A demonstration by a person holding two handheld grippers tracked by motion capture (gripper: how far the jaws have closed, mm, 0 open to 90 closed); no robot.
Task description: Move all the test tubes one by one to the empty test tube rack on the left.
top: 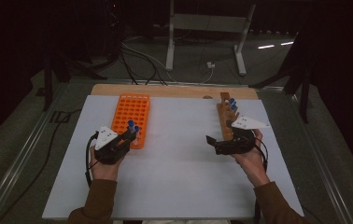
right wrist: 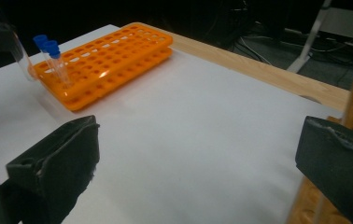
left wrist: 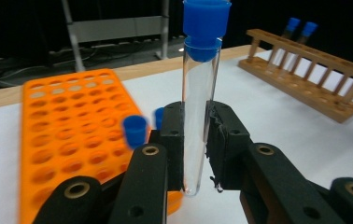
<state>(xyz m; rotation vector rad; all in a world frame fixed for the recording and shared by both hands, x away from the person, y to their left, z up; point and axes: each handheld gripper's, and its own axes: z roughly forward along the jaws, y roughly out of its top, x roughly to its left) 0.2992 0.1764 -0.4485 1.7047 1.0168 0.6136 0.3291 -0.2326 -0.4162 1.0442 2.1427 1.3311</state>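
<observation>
- Closest to us in the left gripper view, our left tool [left wrist: 194, 149] is clamped on a clear test tube [left wrist: 198, 121] with a blue cap [left wrist: 206, 25], pads squeezing the lower half, tube standing upright.
- From the high view that tube sits just at the near corner of the orange rack [top: 131, 112], above the white counter [top: 174, 177]. Two more blue-capped tubes [right wrist: 51, 56] already stand in that corner.
- Our right tool [right wrist: 198, 163] has its jaws wide apart with nothing between them, parked beside the wooden rack [top: 226, 119], which holds a couple of capped tubes.
- Handling-wise, we'd guess the tube is light, stiff and slick, and it'll crack if we squeeze hard or bump the rack edge.
- Best grip is probably mid-body like now, leaving the rounded bottom free to find a hole. Keep it vertical so it doesn't jam.
</observation>
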